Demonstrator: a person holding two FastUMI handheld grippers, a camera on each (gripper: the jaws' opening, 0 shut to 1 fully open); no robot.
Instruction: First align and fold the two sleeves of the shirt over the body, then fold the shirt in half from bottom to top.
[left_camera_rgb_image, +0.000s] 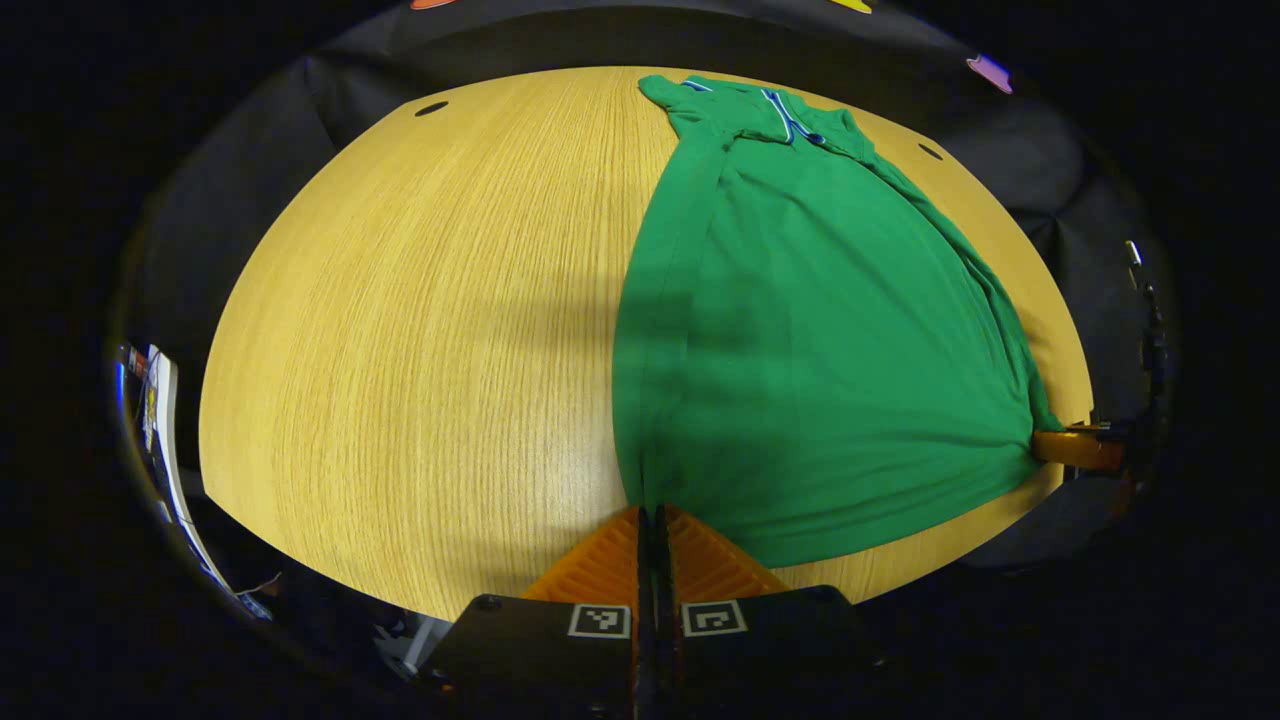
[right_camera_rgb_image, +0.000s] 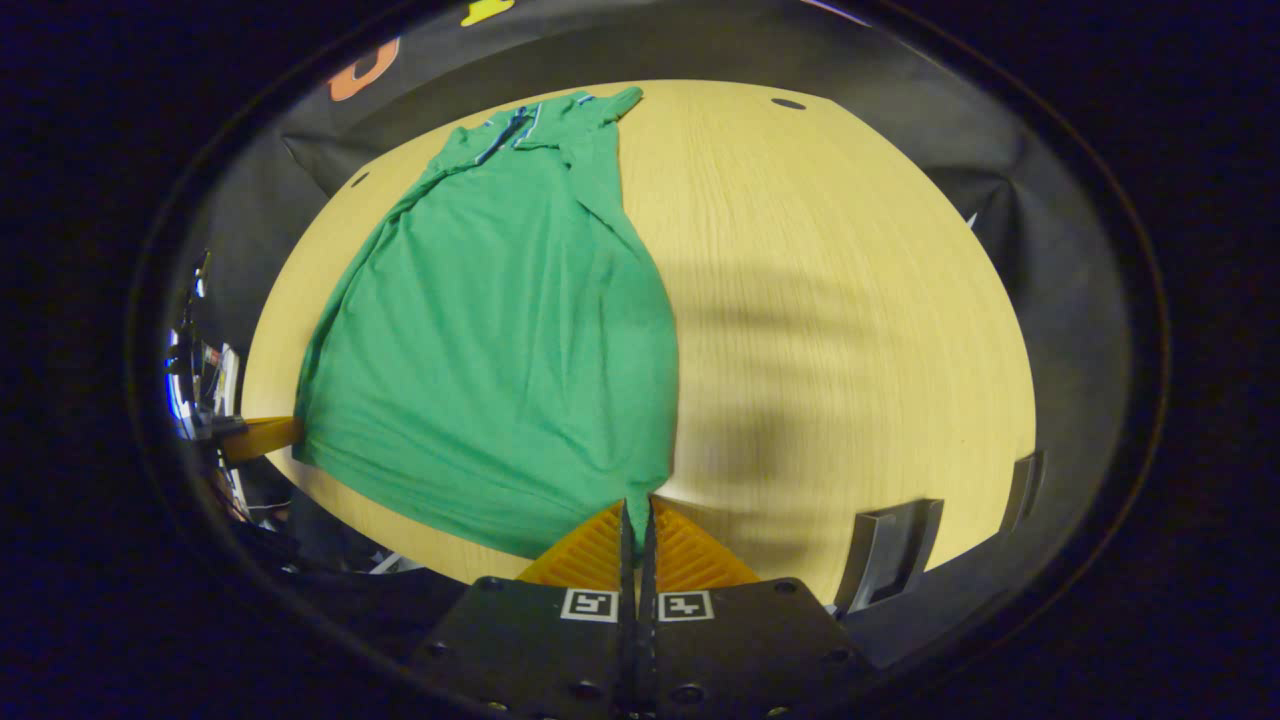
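Closed tight on cloth, the left gripper (left_camera_rgb_image: 652, 512) pinches one bottom corner of a green shirt (left_camera_rgb_image: 820, 330) at the near edge of a wooden table (left_camera_rgb_image: 420, 330). In the right gripper view, the right gripper (right_camera_rgb_image: 636, 505) clamps the opposite bottom corner, its fingers pressed together with only a sliver of hem between them. Each view also catches the other gripper (left_camera_rgb_image: 1075, 448) far off along the hem, so the two hold the bottom edge stretched between them, seemingly to keep it straight and taut for lifting.

The shirt lies flat, its hem towards the person and its collar (left_camera_rgb_image: 790, 115) at the far side of the table, close to the black cloth wall. Both sleeves look already folded in: the body reads as a long narrow panel with a doubled strip running down each side. That suggests the sleeve step is done and the bottom-to-top fold is about to begin. Holding both corners at once would let the hem travel evenly towards the collar, though an uneven lift could skew the fold or spill a sleeve.
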